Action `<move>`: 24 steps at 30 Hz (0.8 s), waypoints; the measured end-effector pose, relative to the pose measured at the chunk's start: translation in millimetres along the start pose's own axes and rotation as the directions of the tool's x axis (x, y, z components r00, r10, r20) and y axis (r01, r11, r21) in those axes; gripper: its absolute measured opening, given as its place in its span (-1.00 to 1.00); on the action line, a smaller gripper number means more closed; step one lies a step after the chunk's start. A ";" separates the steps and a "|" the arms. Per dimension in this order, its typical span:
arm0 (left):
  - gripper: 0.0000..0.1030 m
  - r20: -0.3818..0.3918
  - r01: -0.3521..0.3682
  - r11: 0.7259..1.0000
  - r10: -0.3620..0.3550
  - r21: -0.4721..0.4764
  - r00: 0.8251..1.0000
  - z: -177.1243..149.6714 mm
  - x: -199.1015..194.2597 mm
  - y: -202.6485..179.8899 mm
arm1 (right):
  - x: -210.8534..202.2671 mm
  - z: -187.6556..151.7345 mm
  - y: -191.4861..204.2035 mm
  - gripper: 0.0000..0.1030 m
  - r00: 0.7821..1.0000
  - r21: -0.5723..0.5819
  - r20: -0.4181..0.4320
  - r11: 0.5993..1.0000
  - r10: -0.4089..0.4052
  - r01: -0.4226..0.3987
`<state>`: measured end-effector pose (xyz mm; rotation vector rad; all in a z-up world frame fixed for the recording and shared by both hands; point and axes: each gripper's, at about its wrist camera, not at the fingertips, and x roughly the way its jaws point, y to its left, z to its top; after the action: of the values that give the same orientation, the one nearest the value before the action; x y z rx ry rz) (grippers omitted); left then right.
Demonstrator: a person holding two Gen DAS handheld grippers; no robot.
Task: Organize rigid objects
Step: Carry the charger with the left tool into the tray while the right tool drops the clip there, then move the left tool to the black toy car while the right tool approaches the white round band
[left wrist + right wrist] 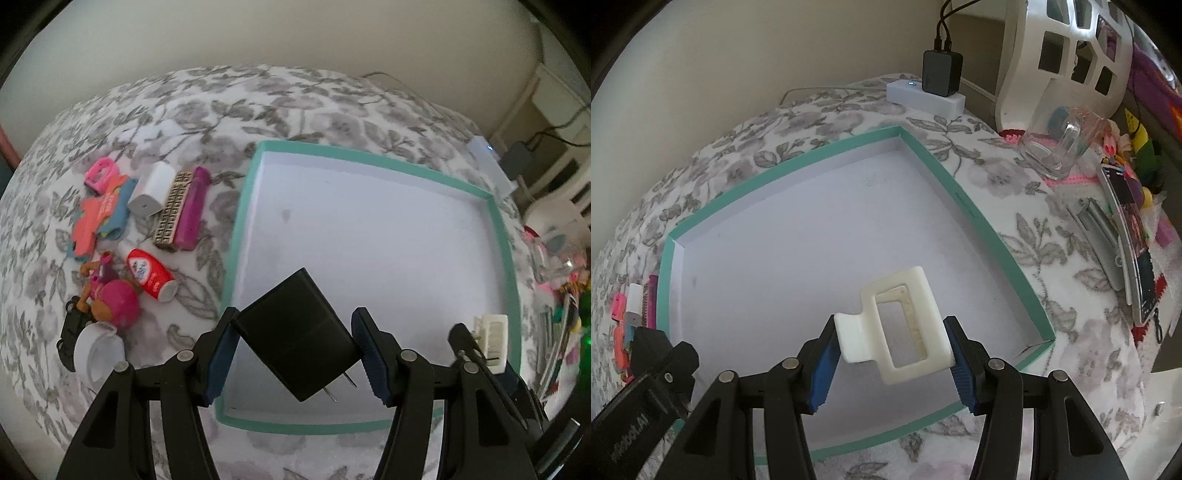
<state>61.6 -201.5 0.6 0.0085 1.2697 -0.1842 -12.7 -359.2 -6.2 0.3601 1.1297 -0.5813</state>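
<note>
To the far left of the left gripper (295, 360), a cluster of small things lies on the floral cloth (207, 99): a white cap (96, 352), a black toy car (70, 334), and a pink ball figure (117, 302). Farther ahead lie an orange-and-teal paper cutout (96, 218) and a pink clip (100, 173). Nearer the gripper, but still to its left, lie a red-and-white bottle (150, 275), a white block (152, 190), a gold patterned case (173, 208) and a magenta tube (192, 208).

The left gripper is partly open, its blue pads clamped on the sides of a black plug adapter (299, 332). The adapter hangs tilted over the near left part of the teal-rimmed tray (236, 229), its two prongs pointing down and to the right.

The tray's white floor spreads ahead of both grippers and nothing lies on it.

To the right, the right gripper (890, 341) is likewise partly open and holds a white hair claw clip (905, 325) between its pads. It is over the near right part of the tray, just inside the rim.

Ahead and right of it, past the tray, a white power strip (905, 94) carries a black charger (942, 74). Beside those stand a white basket (1060, 48) and a clear glass (1056, 144), and a phone (1130, 236) lies farther right.
</note>
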 end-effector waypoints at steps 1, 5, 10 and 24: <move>0.23 -0.004 0.008 1.000 -0.008 0.004 1.000 -0.3 0.1 -1.5 | 1.0 -0.2 -0.1 0.12 1.000 -0.001 -0.005 1.000 0.001 -0.001; 0.23 -0.022 0.023 0.999 -0.022 0.024 1.000 -1.5 3.5 -7.1 | 3.6 -1.3 -0.1 0.13 1.000 -0.008 -0.011 1.000 -0.015 0.015; 0.23 -0.036 0.039 0.999 -0.038 0.025 0.999 -0.9 4.5 -7.2 | 3.3 -0.2 -1.2 0.13 1.000 -0.002 -0.011 1.000 -0.018 0.018; 0.54 -0.033 0.073 0.997 -0.074 -0.027 0.997 3.9 -5.2 6.7 | -13.8 6.6 1.2 0.13 0.998 -0.013 0.045 0.999 -0.049 0.050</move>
<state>64.8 -194.6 6.0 -0.0571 1.3074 -0.2321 -11.3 -358.4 9.1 0.3064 1.1021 -0.6215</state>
